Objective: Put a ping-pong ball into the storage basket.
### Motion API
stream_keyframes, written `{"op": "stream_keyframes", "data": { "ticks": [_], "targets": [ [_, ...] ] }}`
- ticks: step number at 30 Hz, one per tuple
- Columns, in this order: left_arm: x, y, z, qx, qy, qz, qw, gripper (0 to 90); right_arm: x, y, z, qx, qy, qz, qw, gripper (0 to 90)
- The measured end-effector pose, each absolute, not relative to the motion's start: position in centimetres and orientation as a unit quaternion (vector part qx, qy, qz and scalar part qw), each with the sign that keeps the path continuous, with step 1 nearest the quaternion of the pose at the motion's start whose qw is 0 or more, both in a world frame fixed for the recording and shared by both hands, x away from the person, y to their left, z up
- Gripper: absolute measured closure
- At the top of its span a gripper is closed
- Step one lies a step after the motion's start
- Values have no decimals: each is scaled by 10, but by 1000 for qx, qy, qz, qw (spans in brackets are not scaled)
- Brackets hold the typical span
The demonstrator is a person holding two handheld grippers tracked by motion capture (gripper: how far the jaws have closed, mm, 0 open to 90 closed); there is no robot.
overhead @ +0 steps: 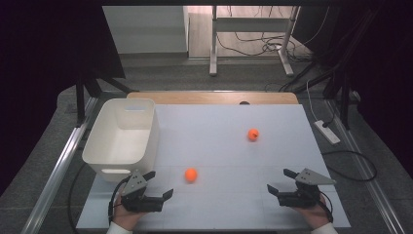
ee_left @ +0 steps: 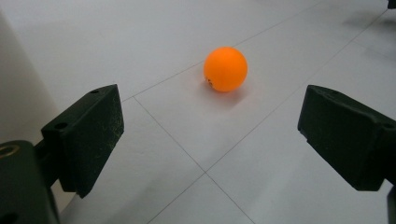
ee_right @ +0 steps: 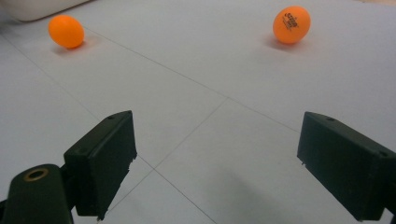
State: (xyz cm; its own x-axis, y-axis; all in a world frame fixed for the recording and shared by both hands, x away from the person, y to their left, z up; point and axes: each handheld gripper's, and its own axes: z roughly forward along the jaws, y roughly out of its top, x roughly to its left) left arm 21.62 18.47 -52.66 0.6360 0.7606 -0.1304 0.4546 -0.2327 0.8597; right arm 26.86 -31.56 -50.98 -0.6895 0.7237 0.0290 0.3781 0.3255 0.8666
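Resting low at the near left of the white table (overhead: 229,146), the left gripper (overhead: 160,184) had its jaws spread wide with nothing between them, aimed toward the near orange ball (overhead: 191,174). That ball sat on the table ahead of the fingertips, apart from them, no contact. In the left gripper view the same ball (ee_left: 225,69) lay beyond the two black fingers (ee_left: 88,135), a bit nearer the left one's line than the right one's, well past the tips, resting on a thin grid line. White bin (overhead: 122,139) stood just left of this gripper, at the table's left edge; its wall showed as a pale strip at the left edge of the left gripper view.

Right gripper (overhead: 281,181) sat at the near right, held by a hand (overhead: 311,214), jaws also wide apart and empty. Far orange ball (overhead: 253,134) lay further back on the table, well apart from both grippers. In the right gripper view the printed ball (ee_right: 292,24) was up ahead toward the right finger's side, and the near ball (ee_right: 67,31) was off to the upper left, close to the bin's base; both far beyond the fingers (ee_right: 105,158). Neither ball was touched or gripped. Left hand (overhead: 127,218) showed under its gripper at the bottom edge
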Motion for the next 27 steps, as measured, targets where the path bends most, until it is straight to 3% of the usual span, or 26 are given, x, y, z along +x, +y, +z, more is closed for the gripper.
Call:
{"op": "stream_keyframes", "data": {
  "ticks": [27],
  "targets": [
    [216,182,-523,771,396,161,473,84,266,-310,-510,349,797,456,188,114]
  ]
}}
